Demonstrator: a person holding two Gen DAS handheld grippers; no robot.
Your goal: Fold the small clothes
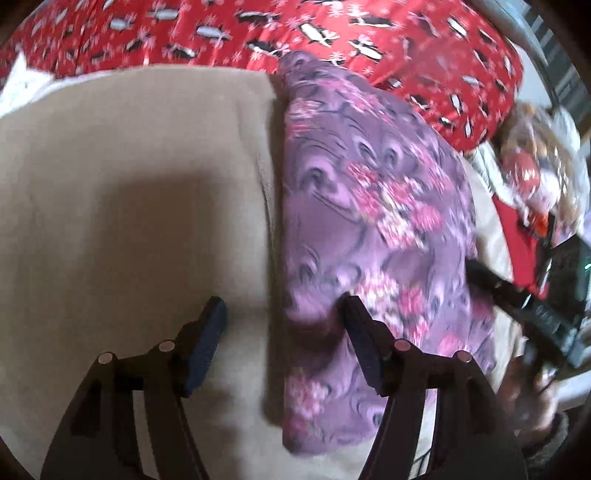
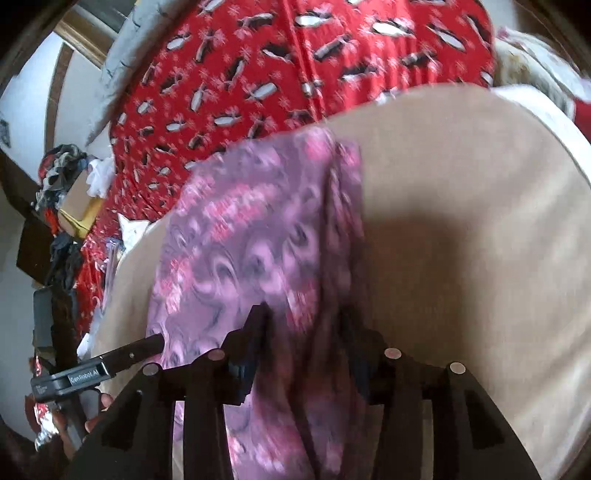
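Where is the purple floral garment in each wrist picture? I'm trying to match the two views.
Left wrist view: the purple floral garment runs down the centre-right, on the beige surface.
Right wrist view: the garment runs down the centre-left, passing between that camera's own fingers.
Shared landmark: the red patterned fabric across the top.

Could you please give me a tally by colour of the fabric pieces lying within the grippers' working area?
Purple floral garment: 1
Beige cloth underneath it: 1
Red patterned sheet behind: 1
Total: 3
The clutter at the edges is too blurred to count.
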